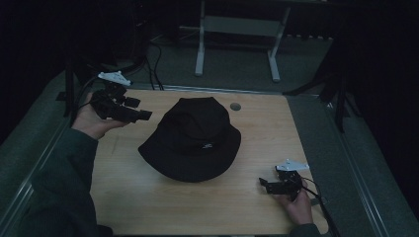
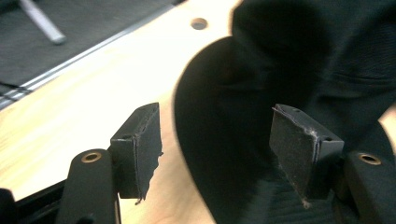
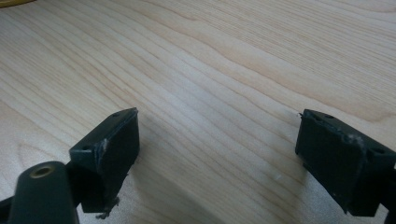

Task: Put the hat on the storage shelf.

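Observation:
A black bucket hat (image 1: 192,138) lies crown up in the middle of the wooden table (image 1: 148,197), with a small white logo on its front. My left gripper (image 1: 140,108) hovers open just left of the hat's back brim and points at it. In the left gripper view the hat (image 2: 299,70) is close ahead of the left gripper (image 2: 215,114), and its brim shows in the gap between the spread jaws, clear of both pads. My right gripper (image 1: 269,177) rests low near the front right of the table. It is open, and the right gripper (image 3: 219,116) has bare wood between its jaws.
A round cable hole (image 1: 235,106) sits near the table's back edge, just behind the hat. The white legs of another desk (image 1: 199,54) stand on the floor beyond. Dark stands flank the table on both sides. Bare wood spreads in front of the hat.

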